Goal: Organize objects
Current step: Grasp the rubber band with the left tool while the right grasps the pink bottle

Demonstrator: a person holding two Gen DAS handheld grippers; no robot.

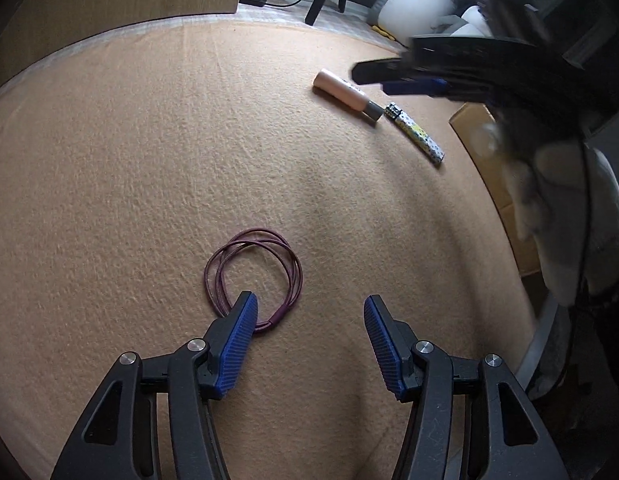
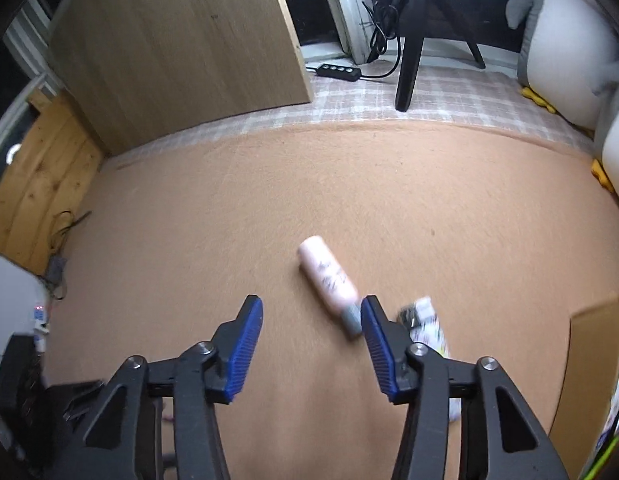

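In the left wrist view, the left tool (image 1: 309, 308) hung over a tan felt-like blanket (image 1: 149, 160) with its blue ribbed pads standing apart and nothing pressed between them; the tip of its left finger (image 1: 239, 332) lay across the near edge of a coiled maroon hair tie (image 1: 255, 270), which rested flat on the blanket just ahead of the jaws. Further off and to the right lay a pink tube with a grey cap (image 1: 345, 94), and just beside its cap end a patterned lighter (image 1: 417, 134), both flat and angled the same way. Above them the right tool (image 1: 401, 78) came in blurred from the right edge, carried by a hand in a pale glove (image 1: 569, 208). A cardboard flap (image 1: 493, 168) showed at the blanket's right border. In the right wrist view, the right tool (image 2: 311, 312) was open too (its jaws only partly spread), gripping nothing; the pink tube (image 2: 329, 278) lay ahead of it, its grey cap just beside the right finger (image 2: 379, 344), whether touching I could not tell. The lighter (image 2: 427, 326) was blurred and partly hidden behind that finger. At the back stood a wooden panel (image 2: 181, 48), a power strip (image 2: 337, 72) and a plush penguin (image 2: 561, 52).
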